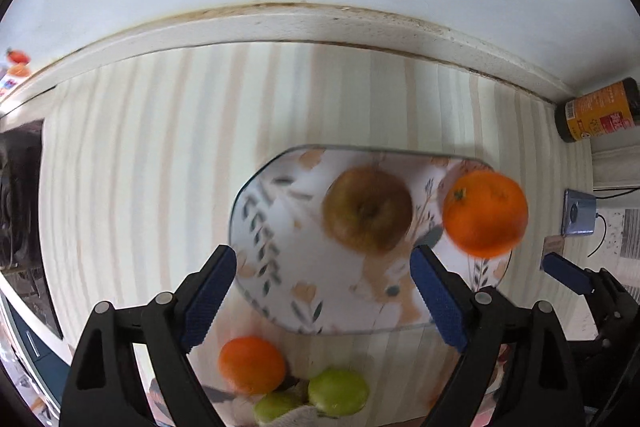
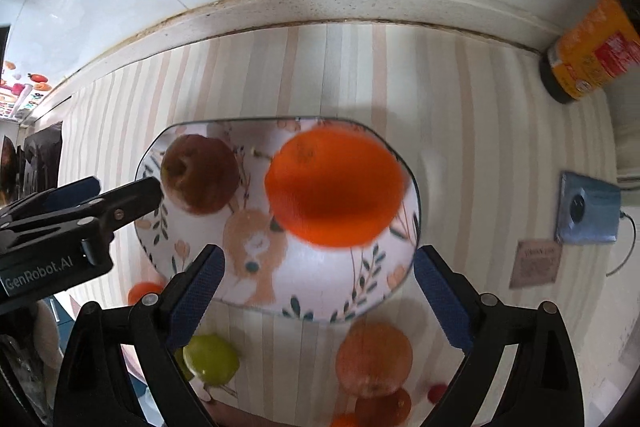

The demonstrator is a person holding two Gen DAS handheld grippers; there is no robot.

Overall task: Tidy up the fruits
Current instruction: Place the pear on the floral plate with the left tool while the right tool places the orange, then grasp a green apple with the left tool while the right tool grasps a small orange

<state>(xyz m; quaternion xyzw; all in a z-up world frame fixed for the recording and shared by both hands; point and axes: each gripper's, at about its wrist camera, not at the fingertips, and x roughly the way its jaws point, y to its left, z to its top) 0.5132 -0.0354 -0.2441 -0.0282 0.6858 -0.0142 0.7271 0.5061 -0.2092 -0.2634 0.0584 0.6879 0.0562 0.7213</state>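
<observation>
While both tongs are hanging over the striped counter (image 1: pixel 160 155), we are holding the left gripper (image 1: pixel 324 291) with its jaws spread wide and gripping nothing; the right gripper (image 2: pixel 320 291) is likewise gaping and empty; a brownish apple (image 1: pixel 367 213) is sitting on the floral plate (image 1: pixel 280 291); a large orange (image 2: pixel 334 187) is showing blurred over that plate's right part, and whether it is touching the plate we cannot tell; nearer us, off the plate, another orange (image 1: pixel 251 364) and green fruits (image 1: pixel 338 391) are lying close together; a yellow-labelled jar (image 2: pixel 588 51) is standing in the far right corner.
</observation>
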